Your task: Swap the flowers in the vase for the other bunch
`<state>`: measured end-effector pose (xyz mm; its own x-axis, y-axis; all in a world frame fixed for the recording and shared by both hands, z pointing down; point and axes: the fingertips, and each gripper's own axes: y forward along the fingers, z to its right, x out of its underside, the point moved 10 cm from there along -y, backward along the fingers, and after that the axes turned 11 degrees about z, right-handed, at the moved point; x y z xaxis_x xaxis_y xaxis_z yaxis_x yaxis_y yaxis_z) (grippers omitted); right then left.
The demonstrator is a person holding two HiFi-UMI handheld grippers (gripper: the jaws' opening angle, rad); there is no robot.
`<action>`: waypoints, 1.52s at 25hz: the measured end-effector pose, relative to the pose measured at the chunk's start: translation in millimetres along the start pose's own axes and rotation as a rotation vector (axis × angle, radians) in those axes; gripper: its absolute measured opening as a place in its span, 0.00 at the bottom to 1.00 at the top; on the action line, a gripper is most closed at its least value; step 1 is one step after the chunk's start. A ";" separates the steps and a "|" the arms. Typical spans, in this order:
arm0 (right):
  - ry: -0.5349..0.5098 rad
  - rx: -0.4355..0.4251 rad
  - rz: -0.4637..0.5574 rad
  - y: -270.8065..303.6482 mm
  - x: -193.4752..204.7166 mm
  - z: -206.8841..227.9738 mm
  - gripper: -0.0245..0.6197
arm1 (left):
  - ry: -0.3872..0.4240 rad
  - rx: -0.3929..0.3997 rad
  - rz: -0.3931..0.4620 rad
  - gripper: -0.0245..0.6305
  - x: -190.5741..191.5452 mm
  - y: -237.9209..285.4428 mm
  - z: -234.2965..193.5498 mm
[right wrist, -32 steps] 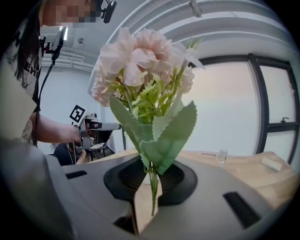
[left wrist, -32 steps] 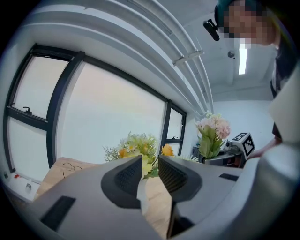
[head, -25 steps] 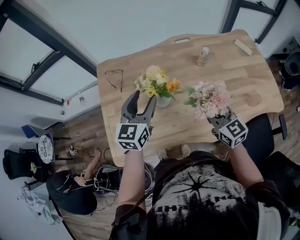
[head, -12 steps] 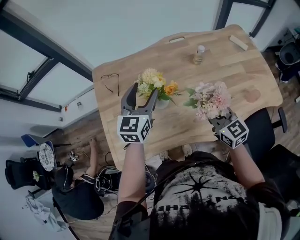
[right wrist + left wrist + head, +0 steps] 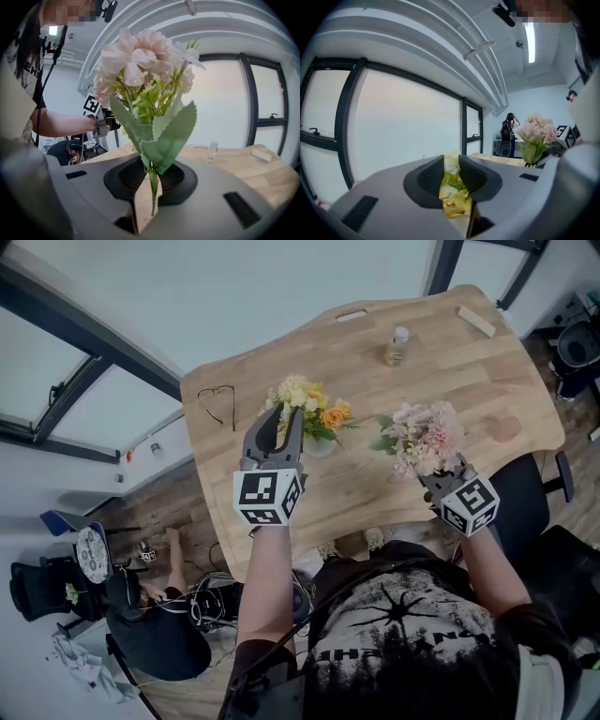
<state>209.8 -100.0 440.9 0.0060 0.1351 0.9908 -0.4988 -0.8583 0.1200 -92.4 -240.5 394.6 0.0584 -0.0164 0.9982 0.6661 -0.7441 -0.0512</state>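
Note:
A bunch of yellow and white flowers point(image 5: 305, 401) stands in a small pale vase point(image 5: 320, 445) at the middle of the wooden table point(image 5: 469, 390). My left gripper point(image 5: 281, 418) reaches into the bunch's left side. Its jaws have just been closing, and in the left gripper view the yellow flowers point(image 5: 454, 204) fill the narrow gap of that gripper point(image 5: 451, 164). The pink bunch point(image 5: 422, 435) is held above the table to the right. My right gripper point(image 5: 151, 176) is shut on its green stem, and the pink blooms point(image 5: 140, 61) stand upright above the jaws.
A small clear bottle point(image 5: 397, 345) stands at the table's far side, with a wooden block point(image 5: 478, 322) at the far right corner. Spectacles point(image 5: 218, 401) lie near the left edge. A person sits on the floor point(image 5: 155, 615) left of the table.
My left gripper has moved forward into the yellow bunch and its wide jaws have narrowed around the flowers. The right gripper with the pink bunch has stayed in place.

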 end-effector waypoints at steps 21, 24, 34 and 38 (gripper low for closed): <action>0.010 -0.004 0.004 5.4 7.8 8.0 0.13 | 0.000 -0.016 0.107 0.10 -14.9 5.5 -5.5; 0.008 -0.004 0.004 7.5 5.2 7.5 0.13 | -0.015 -0.019 0.141 0.10 -25.0 7.1 -8.9; -0.002 -0.005 0.036 11.5 -2.0 5.7 0.13 | -0.004 0.017 0.221 0.09 -71.3 4.1 -10.8; 0.000 -0.014 0.060 14.6 -1.4 6.2 0.13 | 0.006 0.033 0.259 0.09 -99.1 -1.3 -13.7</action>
<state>207.9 -115.7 441.6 -0.0239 0.0836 0.9962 -0.5102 -0.8580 0.0597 -109.2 -247.0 296.2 0.2259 -0.2079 0.9517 0.6531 -0.6926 -0.3063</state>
